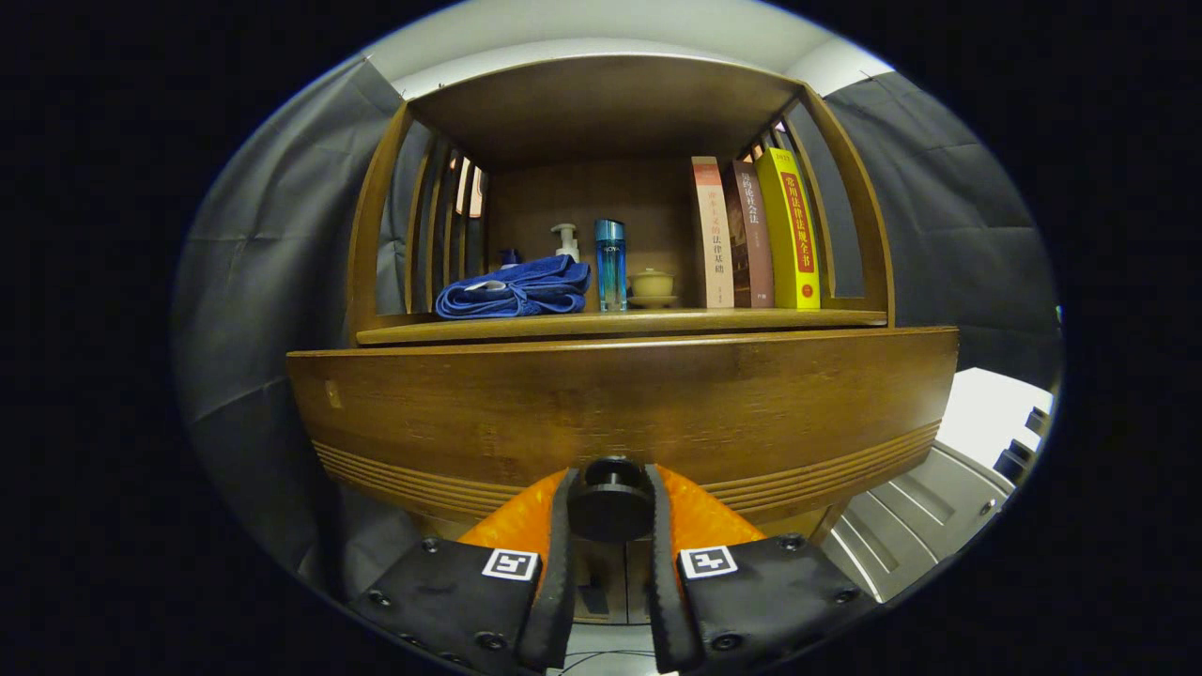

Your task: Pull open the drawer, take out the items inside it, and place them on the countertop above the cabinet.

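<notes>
Your gripper (pixel 610 526) clamped narrow on round black drawer knob (pixel 610 507), low on wide brown wooden drawer front (pixel 620 413). Contents hidden. Risk: pull off-axis and pads slip off knob; jerk, and blue bottle (pixel 609 265) on countertop (pixel 620 324) above knob topples.

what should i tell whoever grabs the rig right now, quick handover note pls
Gripper: jaws closed on the round dark drawer knob, one on each side of it.
Drawer front: fills the space just beyond the jaws; whether it has slid out yet cannot be told, and its inside is hidden.
Countertop above already carries a folded blue towel, a pump bottle, a blue bottle, a small lidded cup and three upright books.
Done: knob gripped.
Left: pull the drawer open, lift items out, set them on the countertop.
</notes>
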